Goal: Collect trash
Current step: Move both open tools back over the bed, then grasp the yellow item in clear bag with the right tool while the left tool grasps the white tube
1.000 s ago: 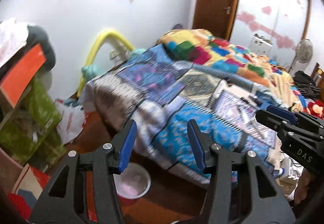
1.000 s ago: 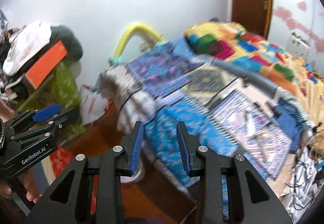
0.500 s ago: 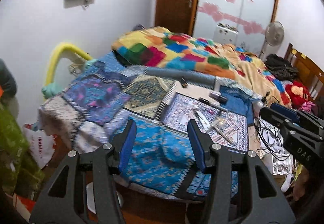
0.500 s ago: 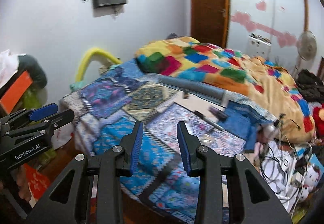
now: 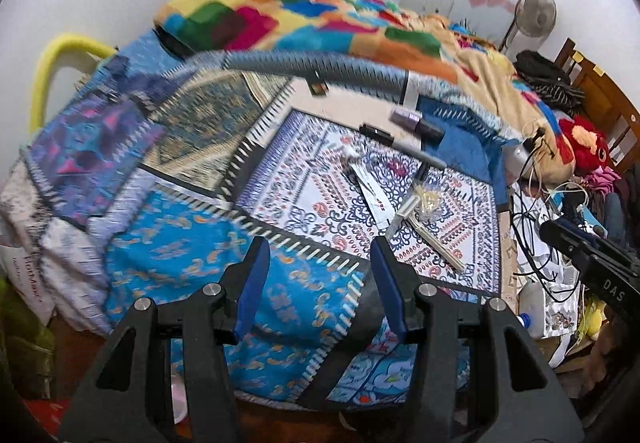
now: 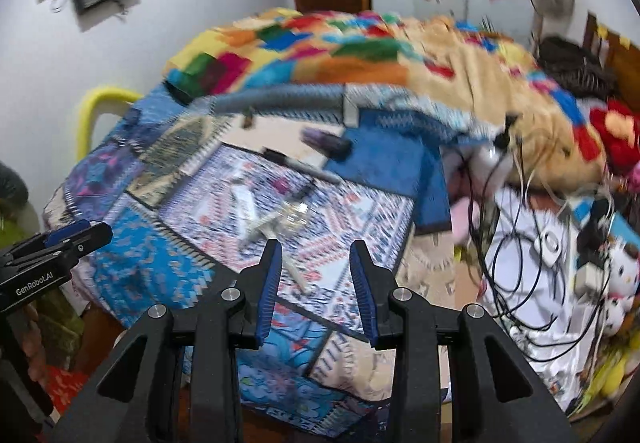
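Litter lies on the white-and-blue patterned cloth of the bed [image 5: 328, 179]: a white wrapper [image 5: 370, 191], a crumpled clear plastic bag [image 5: 428, 199] and a pale stick [image 5: 438, 243]. My left gripper [image 5: 320, 277] hangs open over the bed's near edge, short and left of that litter, with nothing between its fingers. In the right wrist view the wrapper [image 6: 244, 199], clear bag [image 6: 294, 213] and stick [image 6: 296, 273] lie just beyond my right gripper [image 6: 316, 275], which is open and empty. Each gripper shows at the other view's edge: the right gripper [image 5: 560, 233], the left gripper [image 6: 94, 233].
A black marker [image 5: 376, 133] and a purple-capped bottle [image 5: 416, 123] lie farther back, before a grey rolled bolster [image 5: 320, 65] and a bright patchwork blanket [image 5: 320, 15]. Tangled cables [image 6: 516, 255], soft toys [image 6: 616, 275] and a standing fan [image 5: 534, 13] crowd the right. A yellow tube [image 5: 48, 79] stands at the left.
Both views swung from the bed's left corner and floor clutter onto the bed top, tilting down and closing on the litter. Neither gripper's gap has changed.
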`<state>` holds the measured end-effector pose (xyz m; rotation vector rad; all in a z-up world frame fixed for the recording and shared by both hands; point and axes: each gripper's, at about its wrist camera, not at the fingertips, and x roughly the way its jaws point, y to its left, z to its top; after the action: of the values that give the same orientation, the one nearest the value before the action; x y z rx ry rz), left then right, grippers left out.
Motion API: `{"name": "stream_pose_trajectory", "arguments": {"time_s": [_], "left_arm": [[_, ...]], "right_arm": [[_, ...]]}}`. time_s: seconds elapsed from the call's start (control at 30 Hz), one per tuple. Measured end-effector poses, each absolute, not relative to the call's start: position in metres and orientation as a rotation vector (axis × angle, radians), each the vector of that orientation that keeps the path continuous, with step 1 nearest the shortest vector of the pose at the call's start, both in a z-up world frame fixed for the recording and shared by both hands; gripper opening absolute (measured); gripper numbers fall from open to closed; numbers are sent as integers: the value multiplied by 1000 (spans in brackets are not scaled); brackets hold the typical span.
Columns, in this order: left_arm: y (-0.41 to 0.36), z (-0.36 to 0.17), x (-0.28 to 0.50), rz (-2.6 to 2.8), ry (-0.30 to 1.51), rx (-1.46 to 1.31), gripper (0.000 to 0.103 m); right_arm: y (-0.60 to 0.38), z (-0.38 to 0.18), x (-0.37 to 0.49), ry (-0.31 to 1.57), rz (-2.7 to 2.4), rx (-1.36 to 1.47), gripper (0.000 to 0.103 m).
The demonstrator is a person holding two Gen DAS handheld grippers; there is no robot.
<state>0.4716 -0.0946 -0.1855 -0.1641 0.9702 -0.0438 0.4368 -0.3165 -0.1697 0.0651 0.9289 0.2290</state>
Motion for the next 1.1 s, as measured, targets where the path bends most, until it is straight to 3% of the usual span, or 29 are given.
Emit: {"name": "stream_pose_trajectory", "arguments": {"time_s": [0.4, 1.0, 1.03, 1.1], "left_arm": [[-105, -241, 533, -48, 1029, -131, 52], [-124, -270, 593, -100, 1039, -179, 51], [-126, -272, 596, -102, 1040, -182, 51], [-130, -271, 600, -101, 1015, -171, 51]], "right_arm": [[-307, -227, 503, 1050, 330, 232, 32], [-273, -258, 532, 1041, 400, 125, 32], [-272, -259, 532, 1037, 412, 128, 30], [-273, -261, 534, 1046, 455, 171, 15]]}}
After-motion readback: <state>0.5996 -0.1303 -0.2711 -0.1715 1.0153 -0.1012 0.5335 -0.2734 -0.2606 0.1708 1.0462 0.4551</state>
